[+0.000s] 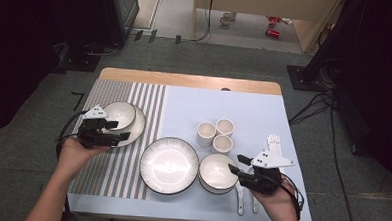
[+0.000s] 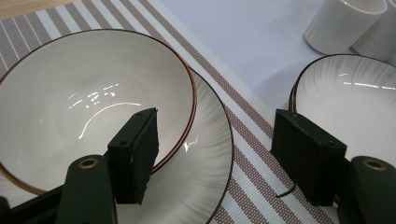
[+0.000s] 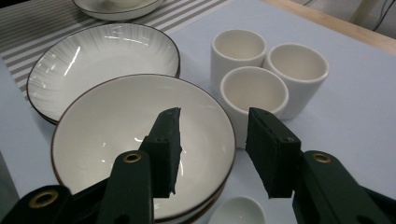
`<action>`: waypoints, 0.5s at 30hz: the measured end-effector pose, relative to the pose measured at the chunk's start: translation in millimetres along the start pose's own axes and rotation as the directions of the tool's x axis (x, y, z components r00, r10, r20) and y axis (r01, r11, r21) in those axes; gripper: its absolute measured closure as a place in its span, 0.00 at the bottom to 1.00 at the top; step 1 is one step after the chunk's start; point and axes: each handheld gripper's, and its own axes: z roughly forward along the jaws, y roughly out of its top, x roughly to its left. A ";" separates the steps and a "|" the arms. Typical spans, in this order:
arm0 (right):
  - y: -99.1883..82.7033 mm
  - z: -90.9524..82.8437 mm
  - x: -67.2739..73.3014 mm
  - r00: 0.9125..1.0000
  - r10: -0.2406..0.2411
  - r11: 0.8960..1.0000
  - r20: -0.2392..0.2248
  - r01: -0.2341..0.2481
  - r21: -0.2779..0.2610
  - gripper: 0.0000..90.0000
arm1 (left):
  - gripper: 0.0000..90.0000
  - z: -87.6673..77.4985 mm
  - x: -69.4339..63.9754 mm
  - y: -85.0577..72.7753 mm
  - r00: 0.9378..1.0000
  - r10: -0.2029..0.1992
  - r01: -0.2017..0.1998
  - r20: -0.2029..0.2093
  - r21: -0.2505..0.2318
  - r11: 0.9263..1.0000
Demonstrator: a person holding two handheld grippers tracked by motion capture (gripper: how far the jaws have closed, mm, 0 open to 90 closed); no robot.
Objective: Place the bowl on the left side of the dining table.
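Note:
At the left, a white bowl (image 1: 118,114) (image 2: 93,93) sits on a dark-rimmed plate (image 1: 136,128) (image 2: 210,144) on the striped mat (image 1: 106,166). My left gripper (image 1: 119,129) (image 2: 215,121) is open across their near rims, one jaw over the bowl's inside and the other over the mat, touching nothing. At the right, a second white bowl (image 1: 216,172) (image 3: 121,135) stands by a ribbed plate (image 1: 169,164) (image 3: 102,60). My right gripper (image 1: 234,163) (image 3: 212,119) is open astride this bowl's right rim, with its pads clear of it.
Three white cups (image 1: 218,135) (image 3: 252,88) cluster just behind the right bowl, close to the right gripper's outer jaw. White spoons (image 1: 241,196) (image 3: 238,210) lie under the right hand. White chopsticks (image 1: 275,143) lie at the right edge of the pale blue cloth (image 1: 209,103).

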 end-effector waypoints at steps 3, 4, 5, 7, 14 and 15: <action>-4.9 -1.6 -5.9 0.999 0.036 0.999 0.004 -0.036 -0.006 0.61 | 0.38 1.4 -0.8 0.4 1.000 0.005 -0.005 0.009 -0.007 1.000; -6.5 -2.1 -7.7 0.999 0.044 0.999 0.008 -0.044 -0.010 0.61 | 0.39 1.8 -1.2 0.4 1.000 0.011 -0.011 0.009 -0.004 1.000; -8.2 -2.5 -9.0 0.999 0.052 0.999 0.010 -0.051 -0.010 0.61 | 0.40 2.6 -1.8 0.3 1.000 0.013 -0.013 0.007 -0.004 1.000; -11.6 -3.0 -11.0 0.998 0.058 0.998 0.017 -0.058 -0.010 0.61 | 0.40 4.3 -2.9 0.3 1.000 0.019 -0.019 0.003 -0.002 1.000; -24.1 -4.6 -17.9 0.996 0.076 0.997 0.052 -0.076 -0.008 0.60 | 0.46 6.1 -6.9 4.3 1.000 0.005 -0.004 0.017 -0.022 1.000; -26.0 -4.2 -18.7 0.996 0.077 0.997 0.054 -0.077 -0.003 0.60 | 0.46 6.2 -7.3 5.0 1.000 0.008 -0.007 0.020 -0.025 1.000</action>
